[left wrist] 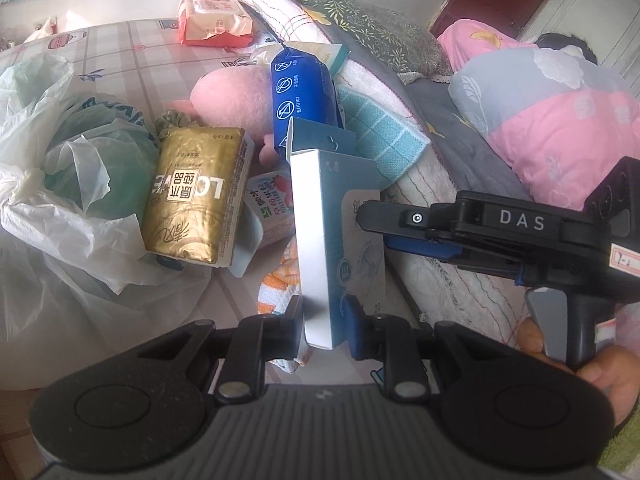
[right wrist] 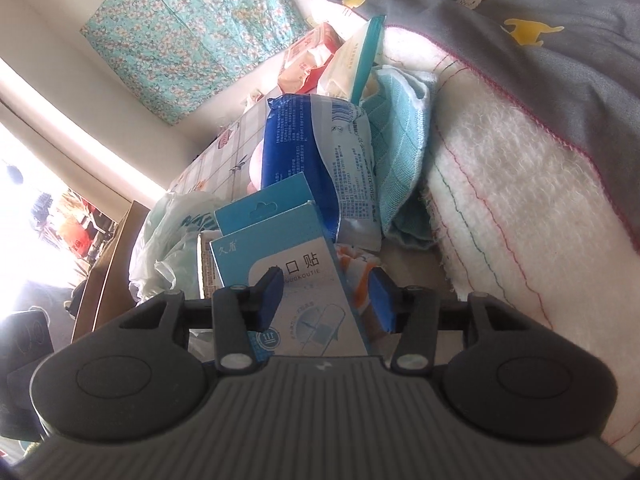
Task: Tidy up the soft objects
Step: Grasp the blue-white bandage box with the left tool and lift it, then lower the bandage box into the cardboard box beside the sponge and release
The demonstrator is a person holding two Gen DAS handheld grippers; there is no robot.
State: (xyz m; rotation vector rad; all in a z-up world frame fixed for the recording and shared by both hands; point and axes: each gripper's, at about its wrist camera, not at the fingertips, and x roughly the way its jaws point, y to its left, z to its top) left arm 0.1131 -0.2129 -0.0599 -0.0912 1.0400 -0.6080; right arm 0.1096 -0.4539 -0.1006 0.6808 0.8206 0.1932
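My left gripper (left wrist: 325, 322) is shut on a light blue bandage box (left wrist: 332, 232), held upright above the bed. My right gripper (left wrist: 370, 216) reaches in from the right, level with the box's front face. In the right wrist view the box (right wrist: 296, 280) stands between my right gripper's (right wrist: 326, 298) blue pads (right wrist: 382, 300), which are spread wider than the box. Behind lie a blue wipes pack (left wrist: 304, 92), a pink plush toy (left wrist: 236, 96), a gold tissue pack (left wrist: 196, 196) and a teal cloth (left wrist: 380, 132).
Crumpled plastic bags (left wrist: 68, 168) lie at the left on the checked sheet (left wrist: 120, 52). A white fleece blanket (right wrist: 520, 184) and grey quilt (right wrist: 560, 40) fill the right. A red-white wipes pack (left wrist: 212, 20) lies far back. An orange patterned cloth (left wrist: 280, 284) lies under the box.
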